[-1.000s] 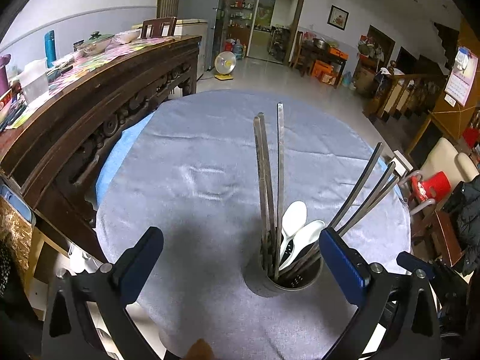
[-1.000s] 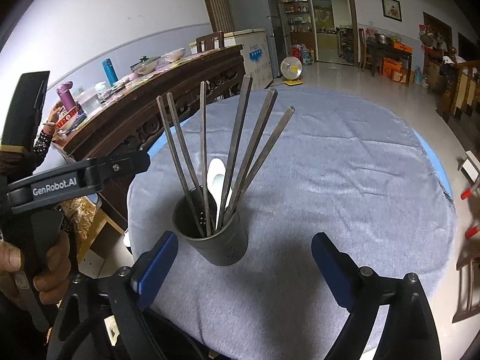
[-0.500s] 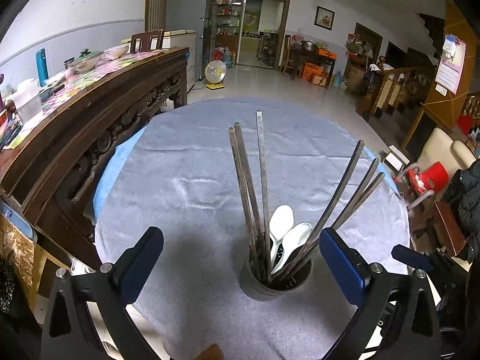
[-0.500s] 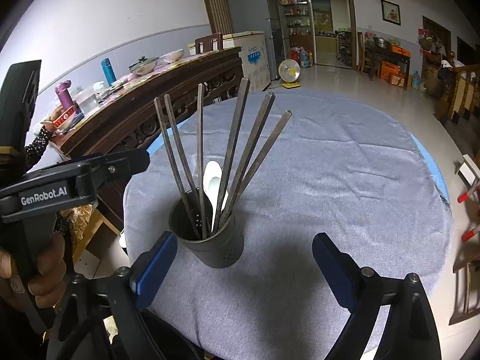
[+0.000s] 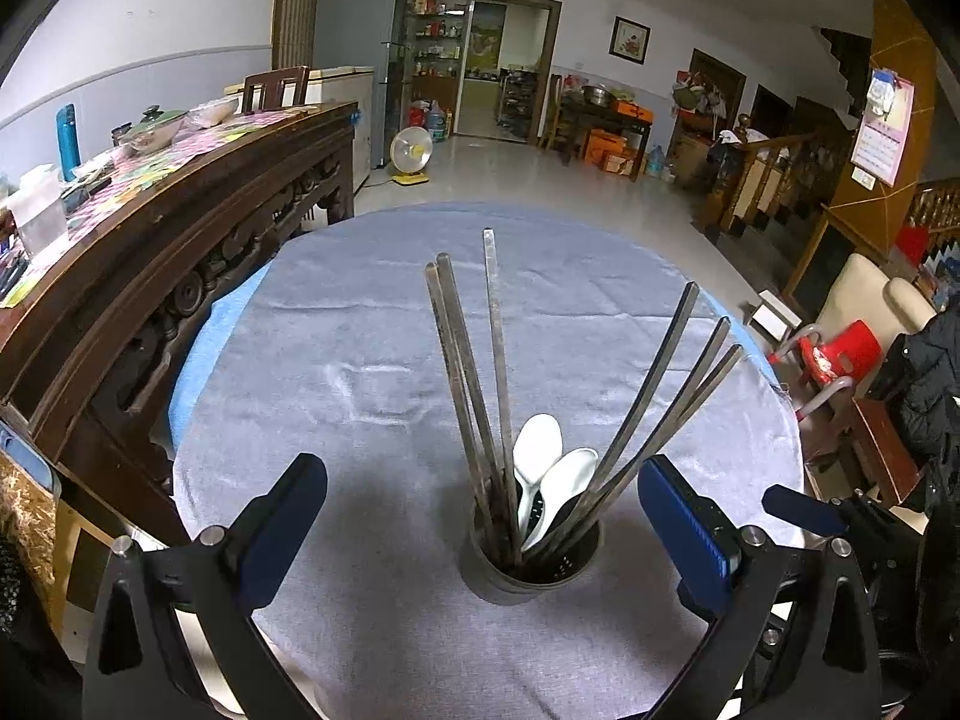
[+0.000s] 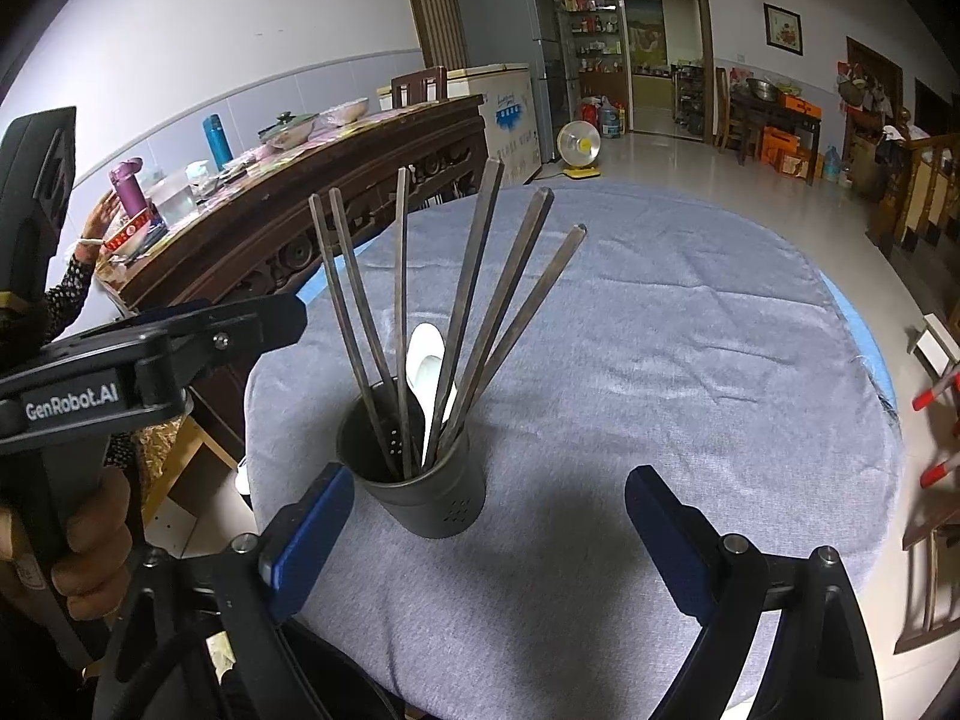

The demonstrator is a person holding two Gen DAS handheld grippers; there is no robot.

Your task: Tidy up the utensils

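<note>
A dark metal utensil holder (image 5: 531, 564) (image 6: 420, 480) stands upright on the round table's grey cloth (image 5: 372, 372) (image 6: 660, 360), near its front edge. Several long metal chopsticks (image 5: 492, 360) (image 6: 480, 300) fan out of it, and two white spoons (image 5: 549, 480) (image 6: 423, 360) rest inside. My left gripper (image 5: 480, 516) is open just short of the holder, with nothing between its fingers. My right gripper (image 6: 486, 534) is open too and empty, with the holder a little to the left of its centre. The left gripper's body (image 6: 120, 372), held in a hand, shows at the left of the right wrist view.
A carved dark wooden sideboard (image 5: 150, 252) (image 6: 288, 222) with bottles and dishes runs along the left of the table. A cream chair (image 5: 864, 300) and red stool (image 5: 840, 354) stand to the right. Tiled floor, a small fan (image 5: 411, 153) and a fridge lie beyond.
Both grippers have drawn back a little from the holder, so it sits slightly farther ahead. The holder and its utensils have not moved. Both grippers stay open.
</note>
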